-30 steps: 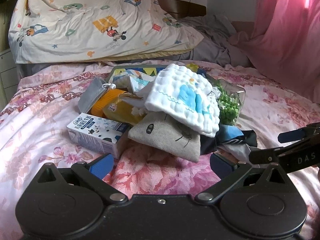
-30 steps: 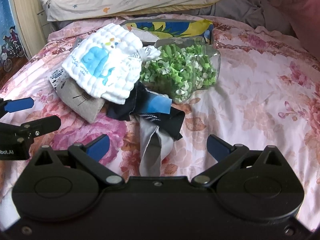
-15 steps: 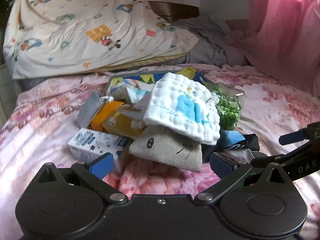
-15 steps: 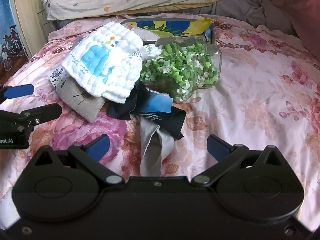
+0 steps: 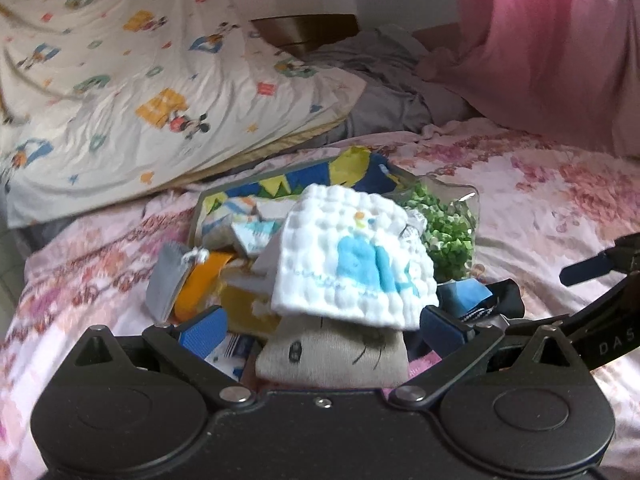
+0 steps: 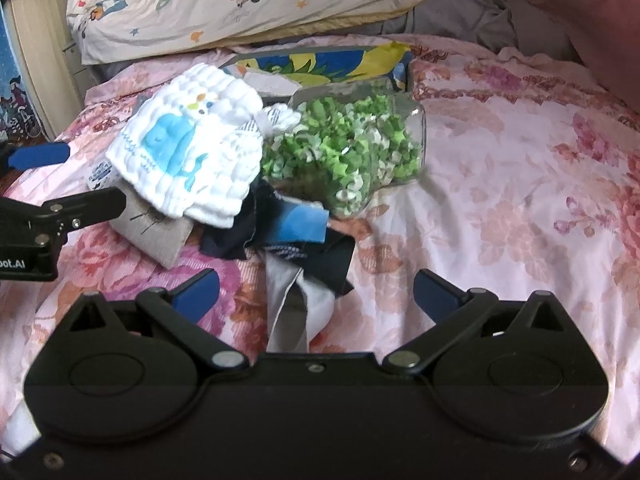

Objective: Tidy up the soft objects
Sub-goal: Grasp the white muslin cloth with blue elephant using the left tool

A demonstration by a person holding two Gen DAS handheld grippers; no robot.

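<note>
We hold both tools wide open and empty: the left gripper (image 5: 320, 326) sits low at the near edge of the heap, its pads flanking the beige pouch (image 5: 334, 356), and the right gripper (image 6: 314, 294) hangs above the grey and dark cloth strips (image 6: 298, 280) that trail toward us. The soft things we are meant to sort lie piled in the middle of the floral bedspread (image 6: 500, 184), with the white quilted cloth (image 5: 352, 264) draped on top of the beige pouch. The main risk, as we judge it, is that closing the left tool on the pouch drags the white cloth with it or tips the stack, since the cloth overhangs the pouch and rests on nothing firm. A second risk is the clear jar of green paper stars (image 6: 352, 152) lying on its side, touching the pile; a tug on the cloths could roll it. Harder items crowd the left side: an orange pack (image 5: 200, 284), a grey pouch (image 5: 166, 280) and what seems to be a small carton, blurred and half hidden behind the left pad. A colourful flat box (image 6: 320, 64) lies behind the heap, and a cartoon-print pillow (image 5: 120, 80) lies beyond.
</note>
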